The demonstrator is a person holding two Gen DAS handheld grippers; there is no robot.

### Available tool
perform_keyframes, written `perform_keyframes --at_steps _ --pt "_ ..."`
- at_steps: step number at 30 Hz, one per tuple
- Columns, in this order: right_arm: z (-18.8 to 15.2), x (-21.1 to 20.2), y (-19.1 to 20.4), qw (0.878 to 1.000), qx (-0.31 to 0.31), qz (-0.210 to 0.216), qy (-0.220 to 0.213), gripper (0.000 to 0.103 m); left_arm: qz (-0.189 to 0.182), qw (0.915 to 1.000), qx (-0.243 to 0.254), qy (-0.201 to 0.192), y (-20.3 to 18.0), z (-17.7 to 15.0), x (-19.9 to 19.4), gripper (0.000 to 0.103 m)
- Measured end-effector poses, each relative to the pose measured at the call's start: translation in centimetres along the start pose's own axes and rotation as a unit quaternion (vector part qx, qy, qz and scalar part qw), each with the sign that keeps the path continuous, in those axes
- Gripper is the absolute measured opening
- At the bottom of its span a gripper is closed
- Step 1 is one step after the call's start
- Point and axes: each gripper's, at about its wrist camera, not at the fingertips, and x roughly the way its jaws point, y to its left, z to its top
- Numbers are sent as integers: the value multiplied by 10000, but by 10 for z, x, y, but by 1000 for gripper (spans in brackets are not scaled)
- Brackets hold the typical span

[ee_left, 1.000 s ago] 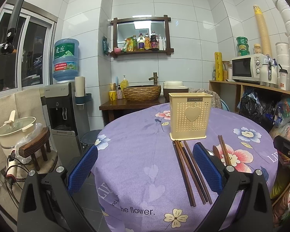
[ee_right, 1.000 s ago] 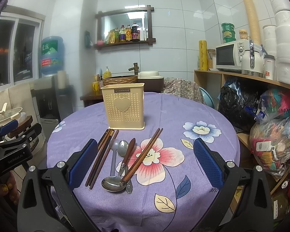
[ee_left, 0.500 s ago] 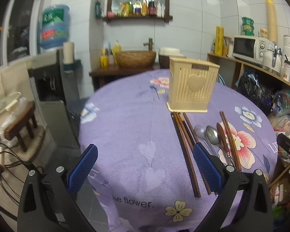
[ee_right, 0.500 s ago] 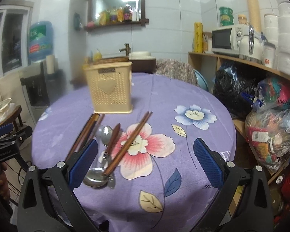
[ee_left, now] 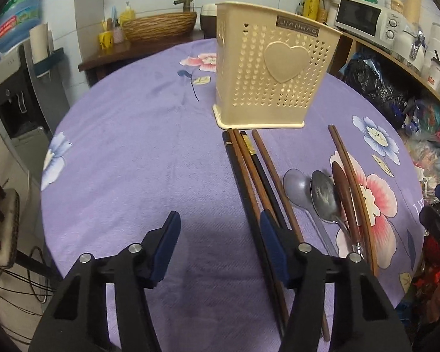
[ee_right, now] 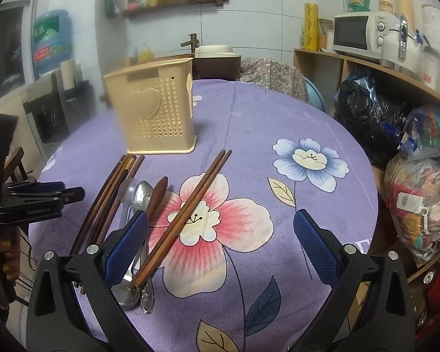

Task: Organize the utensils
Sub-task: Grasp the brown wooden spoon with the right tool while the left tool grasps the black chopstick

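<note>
While both grippers hover with jaws released and empty, the utensils lie flat on the desk (ee_left: 138, 158) just in front of the cream holder (ee_left: 271, 72); the left gripper (ee_left: 220, 231) sits over the chopstick bundle (ee_left: 249, 173); the right gripper (ee_right: 220, 234) straddles the chopstick pair (ee_right: 190, 205), with the spoons (ee_right: 135, 196) between the two sets; these sticks look light, stiff and prone to rolling, so a mid-length pinch seems best.
</note>
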Motion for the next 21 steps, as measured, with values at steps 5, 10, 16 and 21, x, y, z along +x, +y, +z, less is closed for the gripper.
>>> perform_keyframes --at_steps 5,10,16,21 --pt "1 5 2 10000 -35 20 36 98 106 9997 92 195 -6 -1 12 53" --pt "4 7 3 10000 -32 52 35 98 165 9996 73 224 -4 0 15 53" --pt "6 12 7 9999 -110 62 84 98 209 9992 187 301 6 2 17 54" --pt "12 17 13 9996 -172 214 120 98 398 9985 158 330 20 10 19 54"
